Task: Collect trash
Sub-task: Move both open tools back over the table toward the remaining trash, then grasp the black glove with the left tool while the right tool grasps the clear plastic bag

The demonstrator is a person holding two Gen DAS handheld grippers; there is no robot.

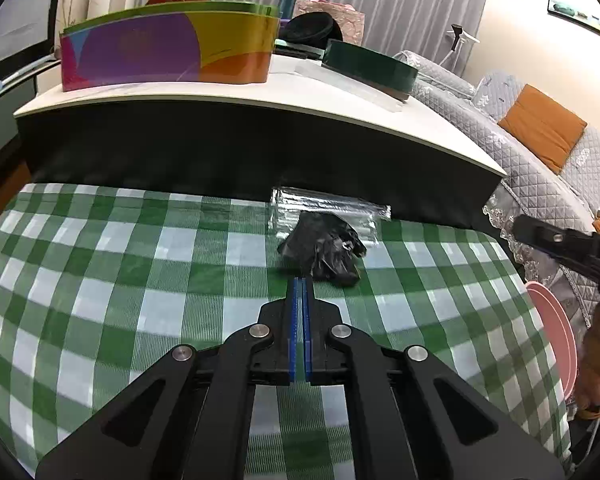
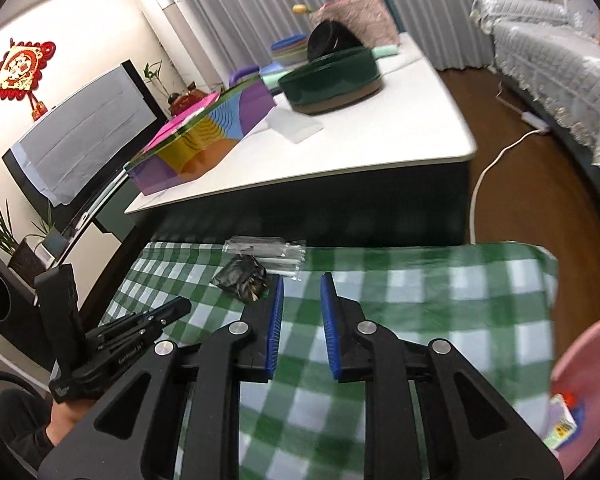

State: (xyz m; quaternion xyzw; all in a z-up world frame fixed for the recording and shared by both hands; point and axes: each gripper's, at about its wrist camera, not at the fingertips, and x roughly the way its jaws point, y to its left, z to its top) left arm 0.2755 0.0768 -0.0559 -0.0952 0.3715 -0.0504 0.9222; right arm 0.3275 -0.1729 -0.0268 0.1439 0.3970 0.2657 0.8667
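Observation:
A crumpled black plastic bag (image 1: pixel 324 250) lies on the green checked cloth (image 1: pixel 140 264), partly on a flat silver foil wrapper (image 1: pixel 332 206) at the cloth's far edge. My left gripper (image 1: pixel 300 284) is shut with nothing between its blue pads, its tips just short of the bag. In the right wrist view the bag (image 2: pixel 240 280) sits just left of my right gripper (image 2: pixel 302 282), which is open with nothing in the gap. The wrapper (image 2: pixel 268 252) lies beyond it. The left gripper (image 2: pixel 176 308) reaches in from the left.
A pink bin (image 2: pixel 588 360) with a few scraps inside stands at the cloth's right side, also visible as a pink bin (image 1: pixel 552 332) in the left view. Behind the cloth rises a white-topped table (image 1: pixel 260 92) carrying a colourful box (image 1: pixel 168 48) and a green tin (image 1: pixel 368 66). A quilted sofa (image 1: pixel 540 132) is on the right.

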